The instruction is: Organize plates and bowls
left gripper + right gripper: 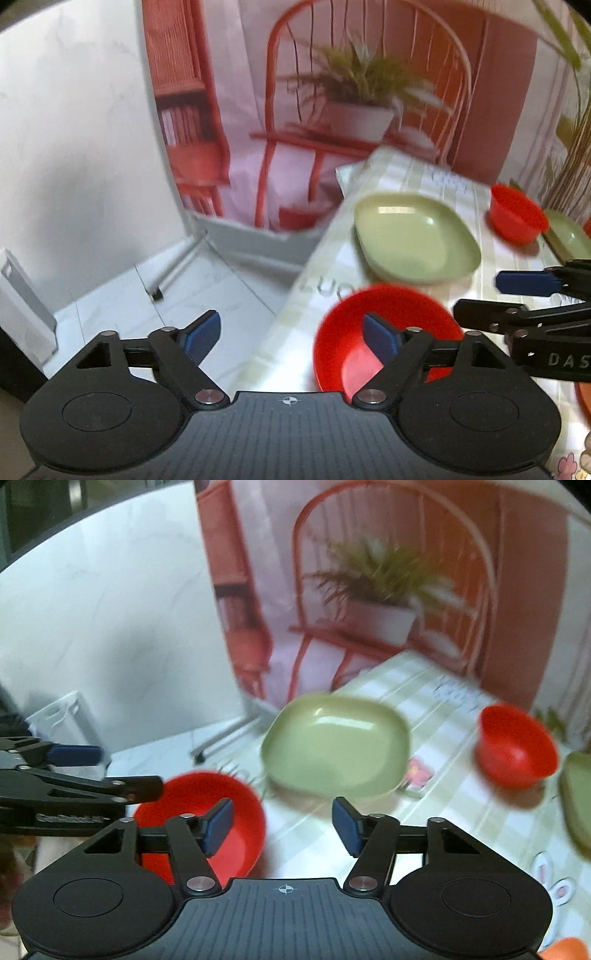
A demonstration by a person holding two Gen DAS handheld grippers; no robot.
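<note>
nearest me sits a glossy red bowl (pixel 207 812) at the surface's (pixel 314 842) corner. my left gripper (pixel 291 336) and right gripper (pixel 282 825) both hover by it, jaws apart, holding nothing. beyond the bowl lies a pale green plate (pixel 332 746); farther right of the bowl, a smaller red bowl (pixel 517 746).

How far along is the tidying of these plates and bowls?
Nothing looks done yet. The near red bowl, the green plate and the far red bowl all sit apart on the table, unstacked. Nothing is in hand: the left gripper and right gripper are both empty, near the near bowl. All the sorting remains.
</note>
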